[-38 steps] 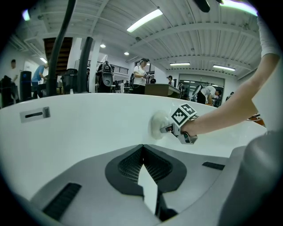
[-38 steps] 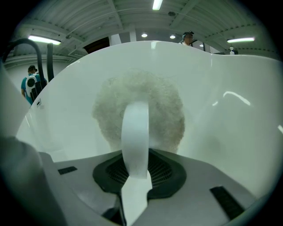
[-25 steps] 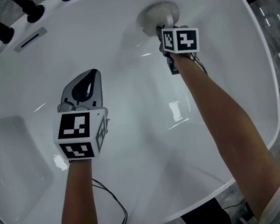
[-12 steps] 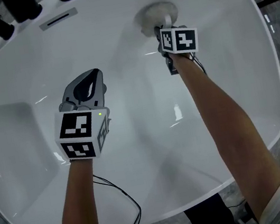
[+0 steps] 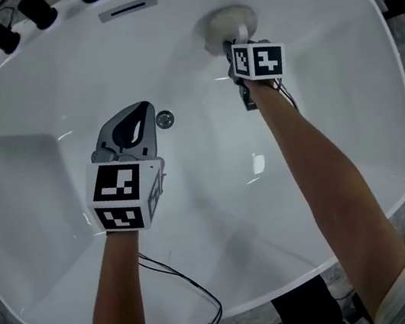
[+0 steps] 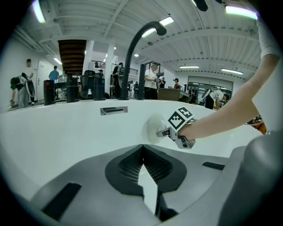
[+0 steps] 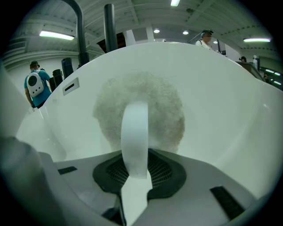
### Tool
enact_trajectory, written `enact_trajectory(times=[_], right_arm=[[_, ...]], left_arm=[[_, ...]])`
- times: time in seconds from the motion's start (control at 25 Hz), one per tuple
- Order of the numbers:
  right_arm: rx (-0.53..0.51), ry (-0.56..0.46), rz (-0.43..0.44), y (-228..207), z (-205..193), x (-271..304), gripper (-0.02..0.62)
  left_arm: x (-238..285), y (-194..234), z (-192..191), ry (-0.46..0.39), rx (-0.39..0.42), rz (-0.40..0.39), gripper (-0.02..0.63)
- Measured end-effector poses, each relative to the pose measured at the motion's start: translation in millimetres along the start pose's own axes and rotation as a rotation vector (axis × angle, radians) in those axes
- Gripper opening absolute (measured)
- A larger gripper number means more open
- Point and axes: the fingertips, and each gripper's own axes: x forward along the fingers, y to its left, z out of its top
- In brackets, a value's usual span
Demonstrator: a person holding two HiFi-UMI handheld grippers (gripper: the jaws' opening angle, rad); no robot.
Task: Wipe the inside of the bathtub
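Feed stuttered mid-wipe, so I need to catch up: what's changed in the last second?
The head view has swung: the overflow slot now lies further right, nearer the wiping pad, and the drain has come into sight beside the left gripper. Unchanged: the right gripper stays shut on the pad's strap against the bathtub's far wall; the left gripper stays shut and empty.
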Motion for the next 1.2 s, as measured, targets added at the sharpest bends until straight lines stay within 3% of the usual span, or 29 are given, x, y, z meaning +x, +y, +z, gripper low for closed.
enact_trajectory(times=[1.0,1.2], right_arm=[[-0.103,0.020,0.142,268.7,-2.0,41.4,0.097],[-0.098,0.019,0.150,306.6,-1.7,47.2,0.097]], left_arm=[[-164.6,169.9,-86.0,-0.013,-0.092,0.151,0.012],[-189.5,198.0,-97.6,-0.016,-0.097,0.168,0.012]])
